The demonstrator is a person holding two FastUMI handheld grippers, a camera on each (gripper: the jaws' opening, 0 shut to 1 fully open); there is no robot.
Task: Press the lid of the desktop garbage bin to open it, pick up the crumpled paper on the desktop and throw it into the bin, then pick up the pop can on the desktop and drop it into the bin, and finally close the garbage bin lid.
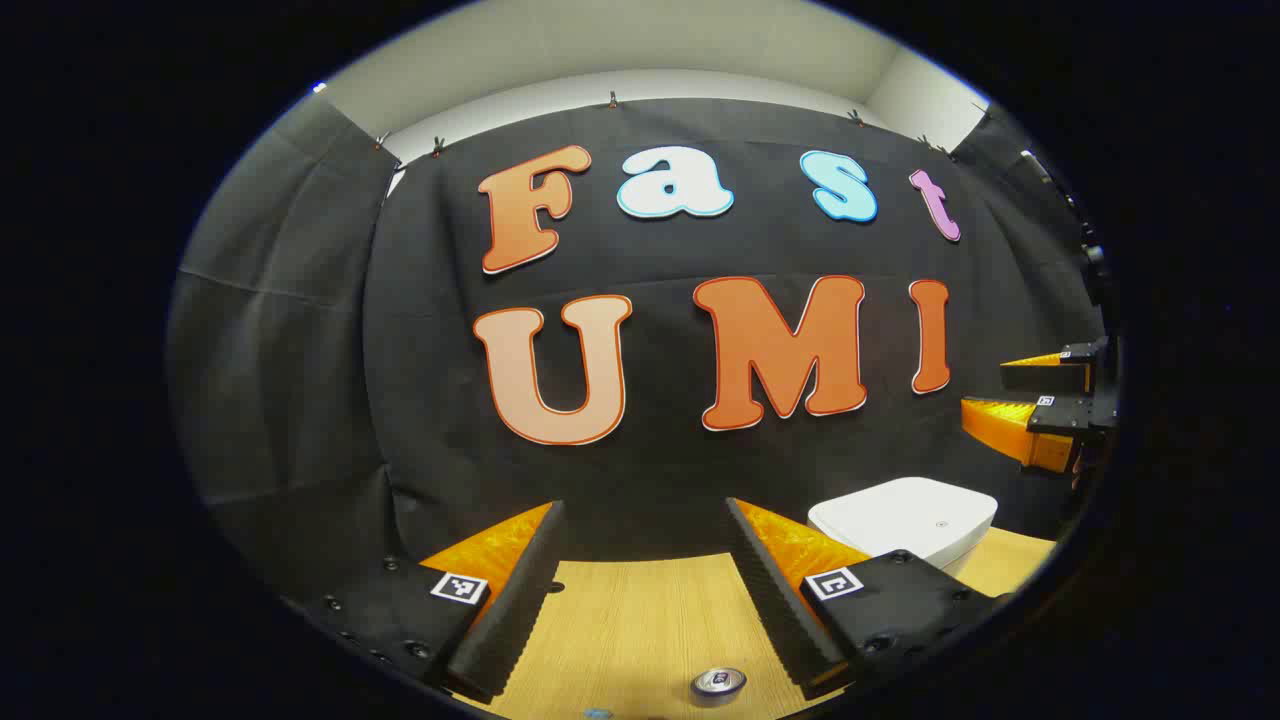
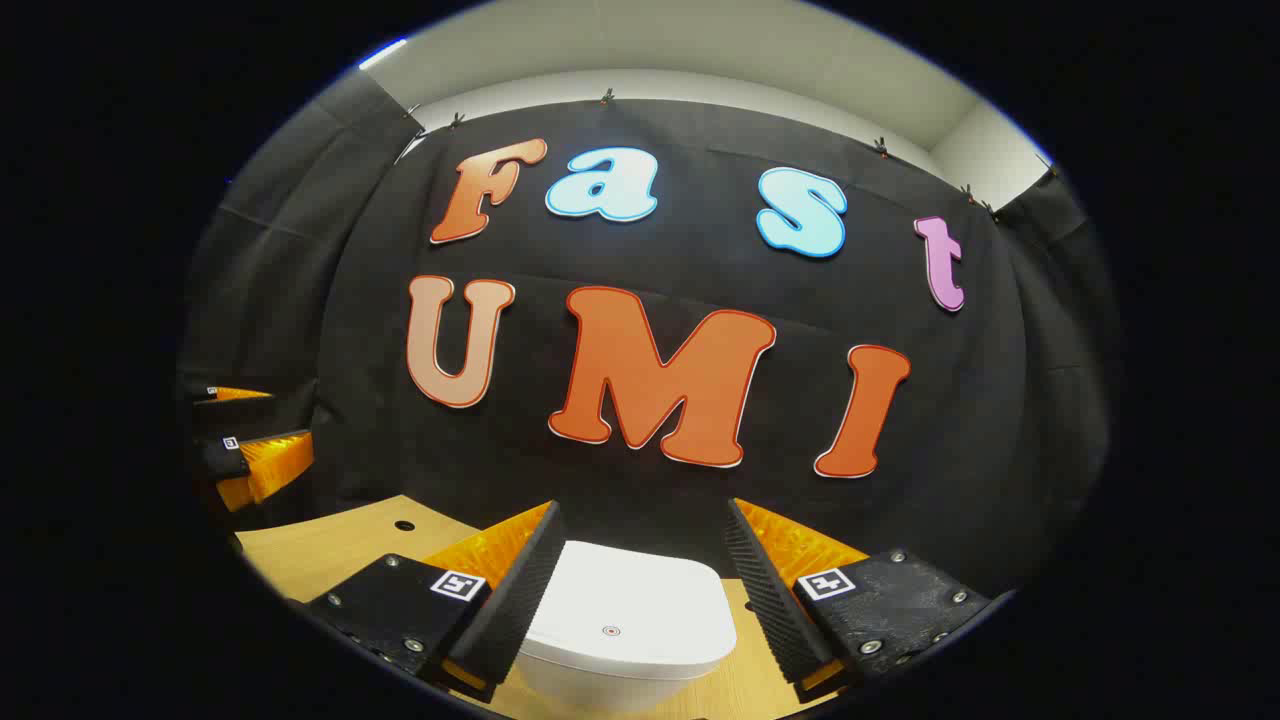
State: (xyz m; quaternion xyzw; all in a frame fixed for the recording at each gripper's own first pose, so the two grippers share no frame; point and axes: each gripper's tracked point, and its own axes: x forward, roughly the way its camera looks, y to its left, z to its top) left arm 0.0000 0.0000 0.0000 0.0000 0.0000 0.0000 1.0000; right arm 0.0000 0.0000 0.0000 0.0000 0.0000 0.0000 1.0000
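The white bin (image 2: 625, 625) stands on the wooden desk with its lid down; a small round mark sits near the lid's front. My right gripper (image 2: 640, 590) hovers open above it, a finger on either side of the lid without touching. In the left gripper view the bin (image 1: 905, 520) is at the right, and the pop can (image 1: 718, 683) stands below my open left gripper (image 1: 645, 590), its silver top showing. The right gripper (image 1: 1040, 400) appears at the far right of that view. The left gripper (image 2: 250, 440) shows at the left edge of the right gripper view.
The light wooden desk (image 1: 620, 620) runs up to the black cloth wall. A small round hole (image 2: 404, 525) is in the desk's surface left of the bin. A small blue object (image 1: 598, 713) lies at the bottom edge near the can.
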